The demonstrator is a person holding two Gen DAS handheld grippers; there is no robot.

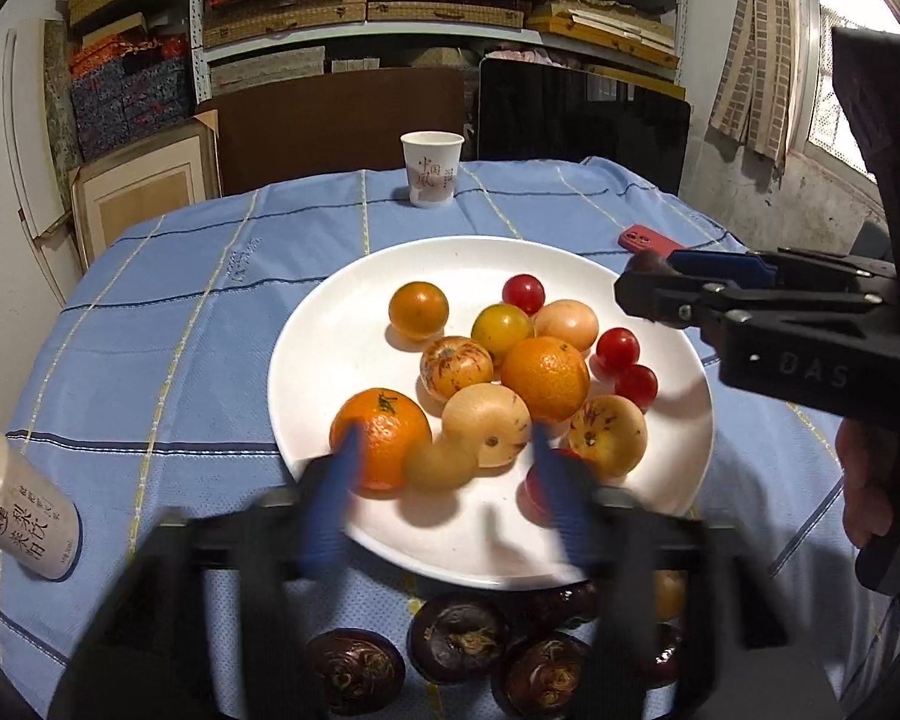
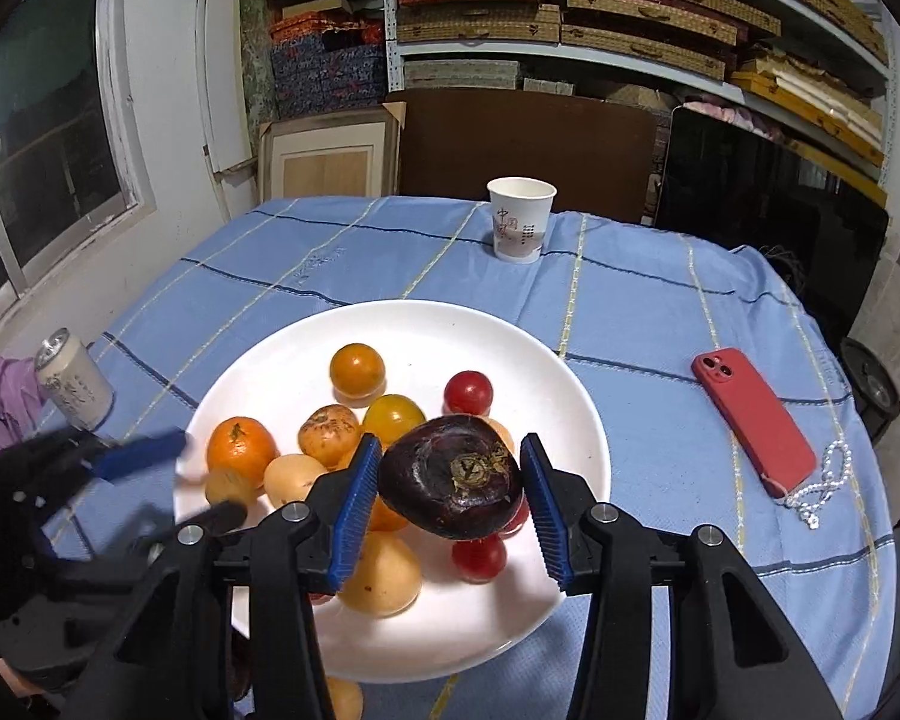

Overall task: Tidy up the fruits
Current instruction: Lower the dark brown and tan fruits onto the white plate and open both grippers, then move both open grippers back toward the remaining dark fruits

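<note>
Near edge: several dark mangosteens (image 1: 459,639) lie on the tabletop, not yet collected. Right gripper (image 2: 450,498) carries a dark mangosteen (image 2: 453,483) over the white plate (image 2: 306,348); left pad touches it, a sliver of gap shows at the right pad, so a firm clamp is uncertain. Left gripper (image 1: 444,480) hangs over the plate's near side, fingers (image 1: 339,480) apart and empty, a small pale fruit (image 1: 441,465) blurred between them. Plate's far-left half is bare, probably the easiest room for setting down. Beyond: red phone (image 2: 753,420), paper cup (image 2: 519,219).
</note>
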